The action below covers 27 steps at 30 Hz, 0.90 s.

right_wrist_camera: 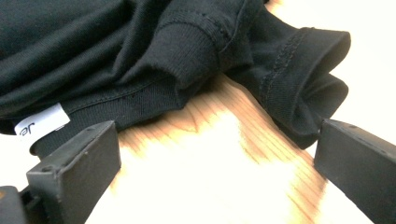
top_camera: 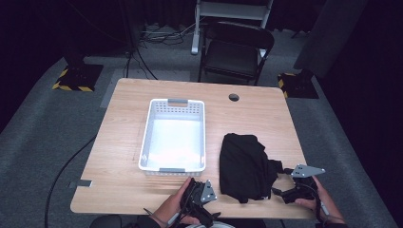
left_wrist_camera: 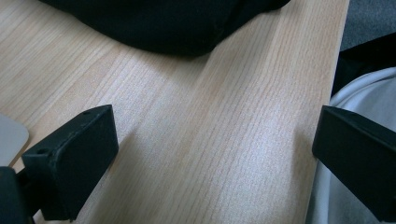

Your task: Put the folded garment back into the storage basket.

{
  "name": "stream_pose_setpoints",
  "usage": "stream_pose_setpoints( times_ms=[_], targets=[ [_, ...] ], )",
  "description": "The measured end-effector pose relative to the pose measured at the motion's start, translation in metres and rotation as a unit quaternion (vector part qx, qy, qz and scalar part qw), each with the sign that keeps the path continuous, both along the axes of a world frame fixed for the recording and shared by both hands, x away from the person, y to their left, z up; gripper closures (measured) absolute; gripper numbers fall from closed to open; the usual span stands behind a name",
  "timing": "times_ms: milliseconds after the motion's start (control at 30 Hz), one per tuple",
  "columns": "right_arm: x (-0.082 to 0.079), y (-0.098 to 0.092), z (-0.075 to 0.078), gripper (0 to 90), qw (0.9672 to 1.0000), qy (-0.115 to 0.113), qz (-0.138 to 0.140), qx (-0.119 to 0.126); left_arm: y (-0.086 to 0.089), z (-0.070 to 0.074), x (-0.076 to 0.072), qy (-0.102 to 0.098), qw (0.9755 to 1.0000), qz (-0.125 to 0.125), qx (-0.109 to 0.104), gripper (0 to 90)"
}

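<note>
- Two hand-held grippers sit at the near edge of the light wooden table (top_camera: 247,102), one on each side of a crumpled black cotton garment (top_camera: 244,166) that lies on the bare wood just right of the white perforated plastic basket (top_camera: 173,135).
- Left gripper (top_camera: 202,190): jaws spread wide with nothing between them; in the left gripper view bare wood lies between the jaws and the garment's edge (left_wrist_camera: 173,28) sits ahead, apart from them.
- Right gripper (top_camera: 285,187): jaws also wide and holding nothing; in the right gripper view the ribbed collar with its white label (right_wrist_camera: 42,123) lies just past the jaws, with a hemmed fold beside the right-hand jaw.
- Doing the step well, as I judge it: each gripper should take a firm seam, the collar band or a hem, rather than loose middle cloth, which would bunch and slip.
- Jaws should slide low along the wood so one pad gets under the fabric before closing.
- Pose: both forearms come in from the near side. The person's left hand (top_camera: 173,206) angles its gripper towards the garment's near left corner; the right hand (top_camera: 313,199) holds its gripper low and pointed leftward at the cloth.
</note>
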State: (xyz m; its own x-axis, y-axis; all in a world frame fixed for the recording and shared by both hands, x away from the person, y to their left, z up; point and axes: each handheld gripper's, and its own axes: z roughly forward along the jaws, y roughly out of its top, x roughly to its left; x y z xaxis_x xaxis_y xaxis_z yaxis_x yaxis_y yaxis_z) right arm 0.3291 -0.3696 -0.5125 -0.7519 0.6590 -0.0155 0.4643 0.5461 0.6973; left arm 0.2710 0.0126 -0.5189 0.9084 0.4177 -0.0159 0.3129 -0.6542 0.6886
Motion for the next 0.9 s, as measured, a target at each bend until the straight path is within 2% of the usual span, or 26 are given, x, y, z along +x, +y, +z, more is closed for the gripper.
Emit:
stream_pose_setpoints(
  times_ms=[500,733,833,900],
  targets=[
    [-0.0001,-0.001,-0.0001,0.4,1.0,0.0,-0.002,0.001,-0.001,0.0004,0.0007,0.001,1.0,-0.002,0.003,0.1],
    [-0.0002,-0.0007,-0.0001,0.4,1.0,0.0,-0.004,0.001,-0.001,0.0029,0.0019,0.004,0.9999,-0.004,0.014,0.9],
    [-0.0003,-0.0006,-0.0001,0.4,1.0,0.0,-0.005,0.001,-0.0026,0.0044,-0.0001,-0.011,0.9997,-0.003,0.02,2.1],
    [-0.0003,-0.0006,-0.0001,0.4,1.0,0.0,-0.005,0.001,-0.0029,0.0048,0.0001,-0.01,0.9997,-0.004,0.02,3.3]
  ],
)
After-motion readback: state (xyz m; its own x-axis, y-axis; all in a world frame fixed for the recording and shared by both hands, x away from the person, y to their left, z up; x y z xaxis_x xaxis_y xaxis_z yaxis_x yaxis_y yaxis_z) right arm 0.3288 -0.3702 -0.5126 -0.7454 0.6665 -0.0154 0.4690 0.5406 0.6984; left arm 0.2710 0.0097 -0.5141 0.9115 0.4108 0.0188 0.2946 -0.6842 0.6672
